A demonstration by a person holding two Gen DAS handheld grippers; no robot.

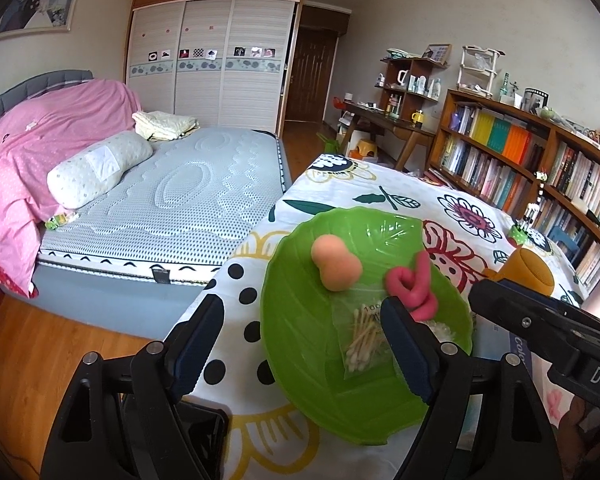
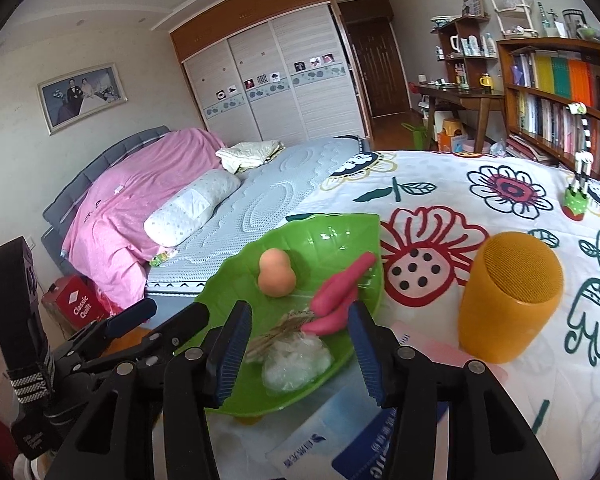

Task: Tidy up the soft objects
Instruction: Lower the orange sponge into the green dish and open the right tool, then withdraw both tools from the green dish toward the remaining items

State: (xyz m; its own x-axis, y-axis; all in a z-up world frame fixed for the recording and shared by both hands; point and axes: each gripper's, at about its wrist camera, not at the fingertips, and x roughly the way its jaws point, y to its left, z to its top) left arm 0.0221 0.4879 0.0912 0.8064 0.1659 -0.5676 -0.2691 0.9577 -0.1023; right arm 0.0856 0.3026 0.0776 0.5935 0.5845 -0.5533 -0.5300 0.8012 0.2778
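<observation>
A green leaf-shaped bowl sits on the flowered tablecloth. Inside it lie an orange gourd-shaped sponge, a twisted pink foam curler, a small bag of cotton swabs and a clear bag of white cotton. My left gripper is open over the bowl's near left part, nothing between its fingers. My right gripper is open above the cotton bag and swabs, empty. The left gripper shows at the left in the right wrist view.
An orange cylindrical speaker stands right of the bowl. Flat blue-and-white packets lie on the cloth near the front. A small zebra ornament stands at the far right. A bed and bookshelves flank the table.
</observation>
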